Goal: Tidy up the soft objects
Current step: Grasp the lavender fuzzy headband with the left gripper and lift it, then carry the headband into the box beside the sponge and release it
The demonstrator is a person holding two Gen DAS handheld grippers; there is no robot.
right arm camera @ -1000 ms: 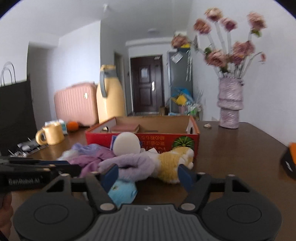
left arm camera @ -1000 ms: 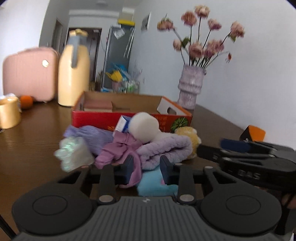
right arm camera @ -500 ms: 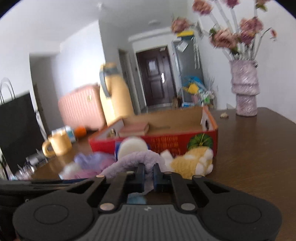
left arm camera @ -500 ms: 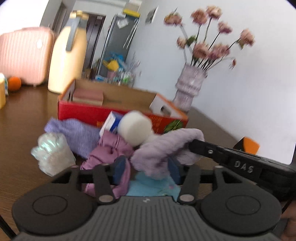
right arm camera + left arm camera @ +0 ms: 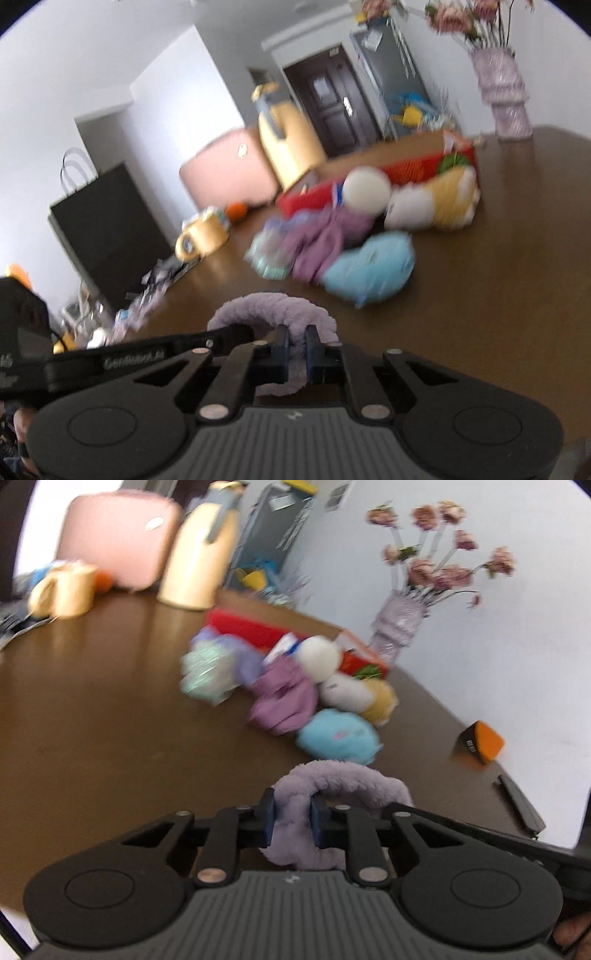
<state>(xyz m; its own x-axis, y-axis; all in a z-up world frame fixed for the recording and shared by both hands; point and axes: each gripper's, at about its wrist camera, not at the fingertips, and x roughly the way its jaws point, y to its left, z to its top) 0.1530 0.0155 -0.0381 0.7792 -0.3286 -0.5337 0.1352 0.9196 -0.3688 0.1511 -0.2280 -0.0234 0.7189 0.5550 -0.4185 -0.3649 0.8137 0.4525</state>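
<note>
- A fuzzy lavender plush ring (image 5: 340,779), looped like a thick headband, is clamped by both tools and held above the dark brown wooden desk (image 5: 92,731), apart from the pile.
- Left hand-held gripper (image 5: 290,821): jaws closed on one side of the ring, pile squashed between the blue pads.
- Right hand-held gripper (image 5: 294,352): jaws nearly together, pinching the other side of the same ring (image 5: 273,306).
- Lower part of the ring is hidden behind the gripper bodies in both views.
- Remaining soft items are heaped just in front of a red cardboard box (image 5: 406,171): a rounded light-blue plush (image 5: 338,736), a crumpled mauve cloth (image 5: 284,698), a smooth white ball (image 5: 319,657), a yellow-and-white plush toy (image 5: 436,201), a glittery pale-green puff (image 5: 205,670).
- Pile is motion-blurred; edges and contact between items cannot be made out.
- Box interior is mostly hidden from the left wrist view.
- A ribbed lilac vase (image 5: 397,627) with dried pink flowers is seen behind the box; top is cut off in the right wrist view.
</note>
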